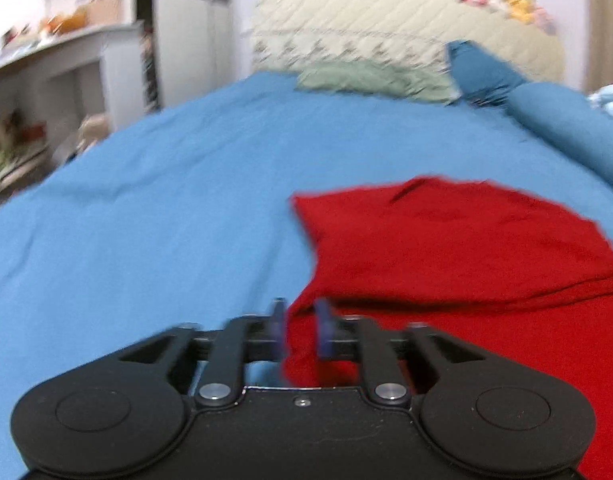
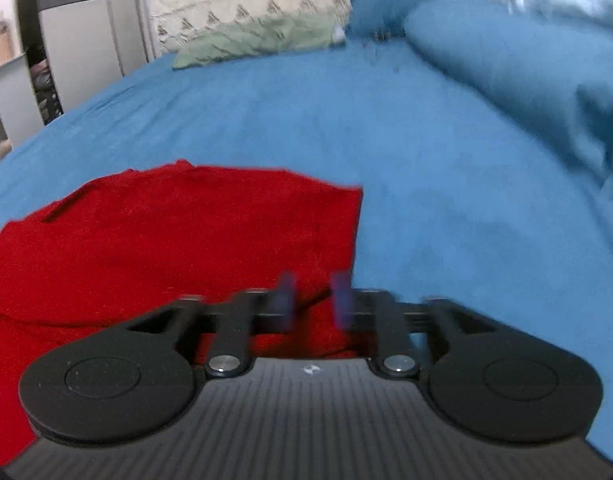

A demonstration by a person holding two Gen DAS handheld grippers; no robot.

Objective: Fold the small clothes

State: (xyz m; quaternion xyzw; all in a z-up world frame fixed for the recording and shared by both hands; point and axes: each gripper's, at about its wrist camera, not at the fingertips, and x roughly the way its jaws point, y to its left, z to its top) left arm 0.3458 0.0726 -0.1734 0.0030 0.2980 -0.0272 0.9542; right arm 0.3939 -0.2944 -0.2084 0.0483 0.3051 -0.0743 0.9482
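A red garment (image 1: 458, 248) lies on the blue bedsheet (image 1: 166, 200), partly folded over itself. In the left wrist view my left gripper (image 1: 301, 330) holds the garment's near left edge, with red cloth between the narrow-set fingers. In the right wrist view the same red garment (image 2: 178, 236) fills the lower left, and my right gripper (image 2: 315, 300) holds its near right edge, fingers close together with cloth between them. Both views are blurred.
A green cloth (image 1: 370, 80) and blue pillows (image 1: 558, 120) lie at the head of the bed by a cream quilted headboard (image 1: 386, 32). White shelves (image 1: 46, 92) stand left of the bed. A bunched blue duvet (image 2: 526, 64) is at right.
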